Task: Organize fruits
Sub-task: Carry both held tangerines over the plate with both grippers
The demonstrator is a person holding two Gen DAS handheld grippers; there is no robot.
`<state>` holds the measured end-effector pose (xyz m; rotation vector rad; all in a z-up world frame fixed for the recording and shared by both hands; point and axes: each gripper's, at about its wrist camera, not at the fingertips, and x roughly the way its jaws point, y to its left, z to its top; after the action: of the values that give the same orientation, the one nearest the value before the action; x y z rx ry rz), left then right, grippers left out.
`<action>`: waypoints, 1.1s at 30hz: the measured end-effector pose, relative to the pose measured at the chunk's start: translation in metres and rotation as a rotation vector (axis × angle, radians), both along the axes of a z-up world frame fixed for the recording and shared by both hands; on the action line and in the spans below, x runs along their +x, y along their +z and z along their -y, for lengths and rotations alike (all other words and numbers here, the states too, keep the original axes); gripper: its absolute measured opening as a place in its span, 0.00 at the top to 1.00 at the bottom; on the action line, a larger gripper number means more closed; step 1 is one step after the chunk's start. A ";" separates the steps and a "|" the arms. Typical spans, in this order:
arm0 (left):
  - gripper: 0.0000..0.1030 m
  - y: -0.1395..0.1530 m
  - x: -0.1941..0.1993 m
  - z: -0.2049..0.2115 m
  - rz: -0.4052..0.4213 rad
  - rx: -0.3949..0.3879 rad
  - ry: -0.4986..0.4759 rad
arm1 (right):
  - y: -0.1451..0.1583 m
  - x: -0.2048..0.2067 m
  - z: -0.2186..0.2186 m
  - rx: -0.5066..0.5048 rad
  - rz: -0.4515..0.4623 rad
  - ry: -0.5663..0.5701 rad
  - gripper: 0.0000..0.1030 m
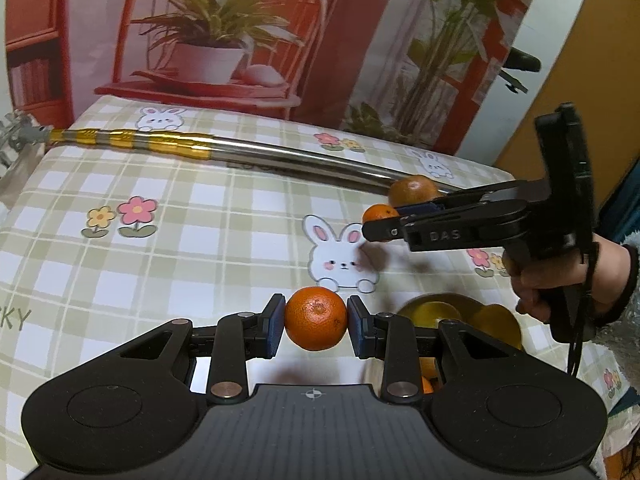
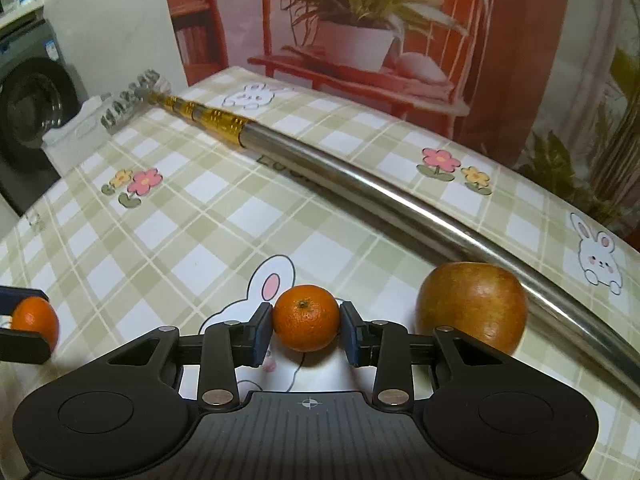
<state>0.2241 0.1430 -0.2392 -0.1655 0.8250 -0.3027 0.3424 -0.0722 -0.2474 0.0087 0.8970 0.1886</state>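
1. Left gripper [image 1: 316, 326] clamped on a tangerine [image 1: 316, 323], held above the worktop [image 1: 180, 240].
2. Right gripper [image 2: 306, 330] clamped on a second tangerine [image 2: 306, 323] at the worktop.
3. Apple [image 2: 472, 306] just right of the right fingers [image 2: 352, 334]; right hand nearer.

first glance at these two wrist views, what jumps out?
A tangerine clamped in each gripper: the left gripper holds one tangerine above the bunny-print tablecloth, and the right gripper is shut on a second tangerine. Next, the long steel pole with a gold end lying diagonally across the table, and a reddish apple beside it, right of the right gripper's fingers.
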 end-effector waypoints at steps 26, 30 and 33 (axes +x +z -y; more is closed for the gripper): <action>0.66 -0.020 0.023 0.059 -0.052 0.047 -0.156 | 0.018 -0.139 0.041 0.136 0.119 -0.074 0.68; 0.66 -0.022 0.023 0.061 -0.057 0.051 -0.165 | 0.016 -0.142 0.041 0.138 0.121 -0.073 0.68; 0.66 -0.022 0.024 0.063 -0.057 0.054 -0.168 | 0.016 -0.144 0.041 0.144 0.120 -0.072 0.68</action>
<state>0.2477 0.0805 -0.2615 -0.0540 0.9042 -0.4346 0.1985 -0.1134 -0.2315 0.1621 0.7610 0.1838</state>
